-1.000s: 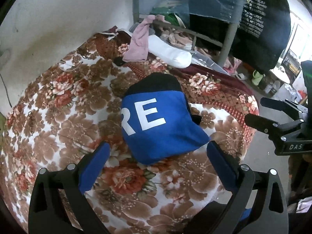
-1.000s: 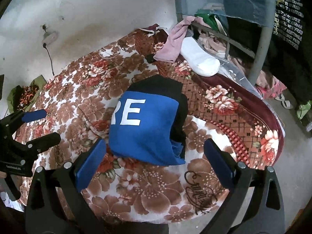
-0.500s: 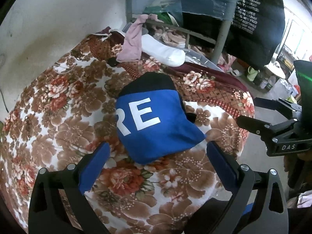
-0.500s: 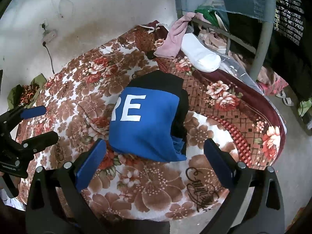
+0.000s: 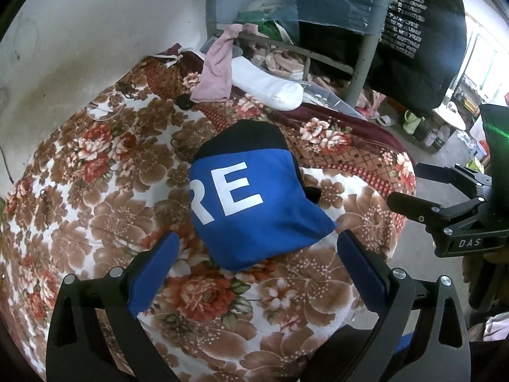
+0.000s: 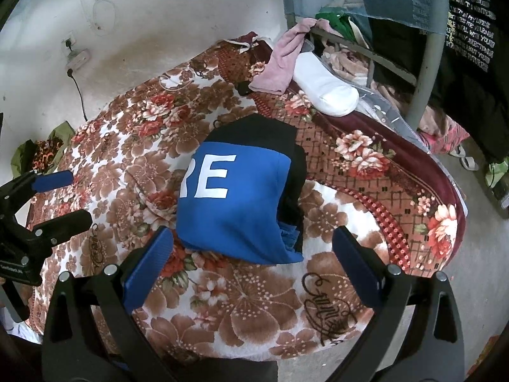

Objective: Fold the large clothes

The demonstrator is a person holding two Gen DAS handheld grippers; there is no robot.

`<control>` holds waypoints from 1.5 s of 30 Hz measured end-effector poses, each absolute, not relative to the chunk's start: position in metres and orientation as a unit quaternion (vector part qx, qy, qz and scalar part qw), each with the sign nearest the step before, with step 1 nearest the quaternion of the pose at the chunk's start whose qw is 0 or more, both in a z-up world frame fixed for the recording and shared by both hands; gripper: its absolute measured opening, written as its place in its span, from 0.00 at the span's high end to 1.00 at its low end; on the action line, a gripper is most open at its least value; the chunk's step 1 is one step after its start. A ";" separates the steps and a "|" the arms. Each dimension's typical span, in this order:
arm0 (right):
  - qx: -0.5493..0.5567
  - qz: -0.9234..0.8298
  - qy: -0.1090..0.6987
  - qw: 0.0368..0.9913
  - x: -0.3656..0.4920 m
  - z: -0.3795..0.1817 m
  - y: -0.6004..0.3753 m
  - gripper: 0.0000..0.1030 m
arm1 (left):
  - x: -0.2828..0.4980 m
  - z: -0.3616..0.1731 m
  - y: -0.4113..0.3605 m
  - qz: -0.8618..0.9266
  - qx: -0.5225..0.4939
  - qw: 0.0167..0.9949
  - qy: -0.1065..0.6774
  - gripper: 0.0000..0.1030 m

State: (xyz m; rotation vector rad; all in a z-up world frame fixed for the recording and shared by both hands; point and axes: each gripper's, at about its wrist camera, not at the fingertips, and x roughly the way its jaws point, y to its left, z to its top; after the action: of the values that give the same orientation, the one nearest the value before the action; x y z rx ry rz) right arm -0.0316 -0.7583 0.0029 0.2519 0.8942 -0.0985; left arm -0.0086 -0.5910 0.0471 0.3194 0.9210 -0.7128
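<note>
Rough whitewashed wall (image 6: 178, 22) backs a bed covered by a floral blanket (image 5: 95, 197), brown and red blossoms on white, with a maroon patterned border running along its far edge. On the wall, in the right wrist view, a socket with a plugged-in cord (image 6: 73, 59) sits above the blanket's left side.

Near the blanket's middle, a little toward its front edge, lies the folded garment (image 5: 251, 210): a compact blue bundle with white letters "RE" facing up and a black section at its far end. In the right wrist view, black and blue layers show stacked along its right side (image 6: 291, 197).

At the far edge a pink cloth (image 5: 216, 73) hangs from a grey metal bed frame (image 5: 361, 63), and a white sock-like item (image 5: 267, 86) lies just beside it on the border. A dark printed shirt (image 5: 416, 38) hangs beyond the frame.

Both tools hover over the front edge, apart from the garment. The left gripper (image 5: 256, 267) has its blue-padded fingers spread wide with nothing between them; the bundle's near edge lies just beyond their tips. The right gripper (image 6: 251, 261) is likewise spread wide and holds nothing. Each appears at the side of the other's view, jaws parted.
</note>
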 end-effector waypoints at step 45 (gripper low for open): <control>0.128 -0.050 0.439 0.888 -0.037 0.001 -0.752 0.05 | -0.005 0.055 -0.602 -0.349 0.158 0.826 0.413 0.05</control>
State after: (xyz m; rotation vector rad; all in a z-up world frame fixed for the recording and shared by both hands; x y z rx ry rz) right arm -0.0374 -0.7522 0.0013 0.2654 0.9121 -0.1040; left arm -0.0046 -0.6022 0.0551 0.3357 0.8777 -0.7414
